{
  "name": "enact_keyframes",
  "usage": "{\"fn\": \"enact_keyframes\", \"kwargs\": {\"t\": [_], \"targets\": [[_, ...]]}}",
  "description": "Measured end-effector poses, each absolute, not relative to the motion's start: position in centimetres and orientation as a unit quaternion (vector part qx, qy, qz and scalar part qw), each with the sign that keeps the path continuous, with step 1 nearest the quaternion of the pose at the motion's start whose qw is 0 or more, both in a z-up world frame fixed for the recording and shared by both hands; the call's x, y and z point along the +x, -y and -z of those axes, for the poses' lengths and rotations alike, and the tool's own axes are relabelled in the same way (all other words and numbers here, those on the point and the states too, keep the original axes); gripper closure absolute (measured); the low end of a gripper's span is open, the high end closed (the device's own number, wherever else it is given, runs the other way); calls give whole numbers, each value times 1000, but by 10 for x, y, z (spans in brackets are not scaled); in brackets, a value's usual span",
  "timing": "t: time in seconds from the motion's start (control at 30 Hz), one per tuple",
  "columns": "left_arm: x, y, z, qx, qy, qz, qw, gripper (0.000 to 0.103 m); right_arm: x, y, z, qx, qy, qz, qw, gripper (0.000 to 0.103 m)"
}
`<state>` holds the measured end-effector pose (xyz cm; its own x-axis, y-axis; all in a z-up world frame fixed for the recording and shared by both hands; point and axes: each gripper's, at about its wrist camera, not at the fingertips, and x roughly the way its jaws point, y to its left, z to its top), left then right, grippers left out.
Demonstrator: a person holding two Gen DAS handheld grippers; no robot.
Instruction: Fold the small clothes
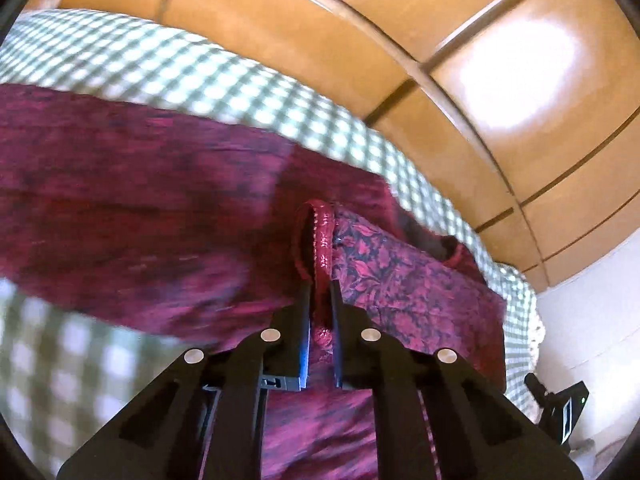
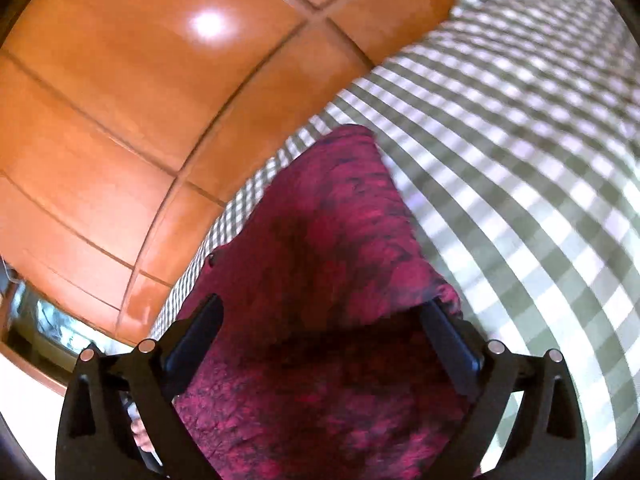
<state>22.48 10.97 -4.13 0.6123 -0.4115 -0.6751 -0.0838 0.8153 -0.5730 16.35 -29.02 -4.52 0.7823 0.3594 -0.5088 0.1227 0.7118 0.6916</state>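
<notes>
A dark red floral garment (image 1: 132, 216) lies across a green-and-white checked cloth (image 1: 224, 80). My left gripper (image 1: 321, 284) is shut on the garment's shiny red hem (image 1: 323, 232), which runs up between its fingers. In the right wrist view the same red garment (image 2: 328, 248) lies on the checked cloth (image 2: 520, 168). My right gripper (image 2: 324, 304) is open, its fingers wide apart with the fabric lying between them; a fold drapes over the right fingertip (image 2: 434, 308).
Orange-brown floor tiles (image 1: 500, 60) show beyond the cloth's edge, also in the right wrist view (image 2: 120, 120). A black device (image 1: 560, 404) sits at the lower right of the left view. A white wall base (image 1: 592, 320) is on the right.
</notes>
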Motion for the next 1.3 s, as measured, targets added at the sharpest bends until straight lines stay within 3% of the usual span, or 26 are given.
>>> {"fn": "enact_keyframes", "kwargs": {"t": [0.1,0.3,0.5,0.77,0.9,1.1,1.3], "targets": [[216,-103,53,-218,-451,84,861,96,162,283,48,346,-326,-60,878,7],[210,-94,46,-175,-446,85,873,96,141,259,23,240,-374,-50,894,7],[210,-91,37,-153,-425,86,888,96,137,225,-8,158,-341,-66,924,7],[227,-88,34,-130,-414,56,899,96,214,202,45,69,-391,48,917,10],[240,-87,60,-117,-440,33,890,96,215,198,59,40,-374,69,924,8],[236,-80,57,-93,-421,19,902,96,216,188,61,13,-368,86,926,5],[220,-105,49,-156,-438,33,885,93,215,187,61,13,-364,87,927,5]]}}
